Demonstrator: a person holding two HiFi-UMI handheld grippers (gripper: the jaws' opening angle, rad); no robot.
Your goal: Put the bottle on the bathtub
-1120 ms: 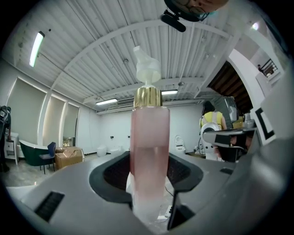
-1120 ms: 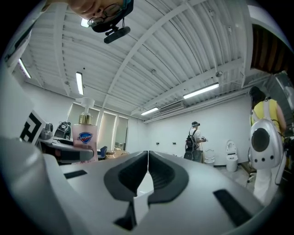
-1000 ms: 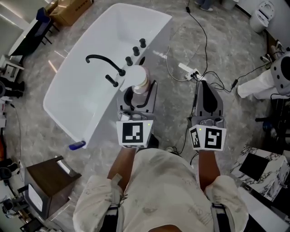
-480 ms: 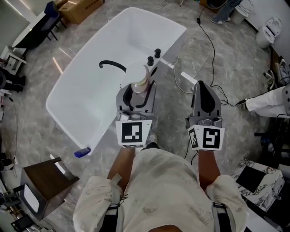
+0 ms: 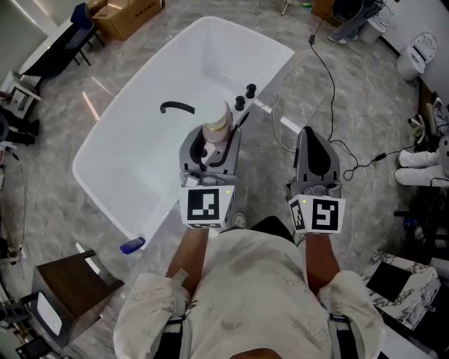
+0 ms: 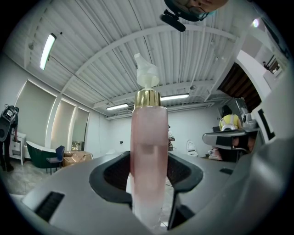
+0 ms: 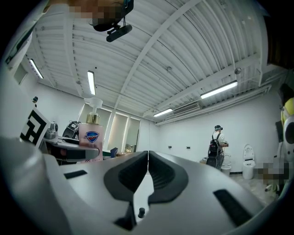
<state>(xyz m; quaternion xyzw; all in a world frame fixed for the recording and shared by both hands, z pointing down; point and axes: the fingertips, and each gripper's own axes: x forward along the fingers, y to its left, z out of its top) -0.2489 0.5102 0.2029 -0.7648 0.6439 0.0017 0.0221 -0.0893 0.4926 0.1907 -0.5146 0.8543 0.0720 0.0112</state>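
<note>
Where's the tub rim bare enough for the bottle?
Bare: the white bathtub's near rim between the left gripper holding the pink pump bottle and the small blue object. Crowded: around the black knobs and black curved spout.

bathtub shifted right in view, black knobs now right of the bottle (in left tongs); spout farther left

The frosted pink translucent plastic pump bottle carries a shiny gold metallic collar and a cloudy white plastic pump head. The matt grey plastic left gripper has dull black liners on its fingers. The smooth white bathtub is glossy, the grey marbled floor polished and reflective, and the brown box looks like matt cardboard.
</note>
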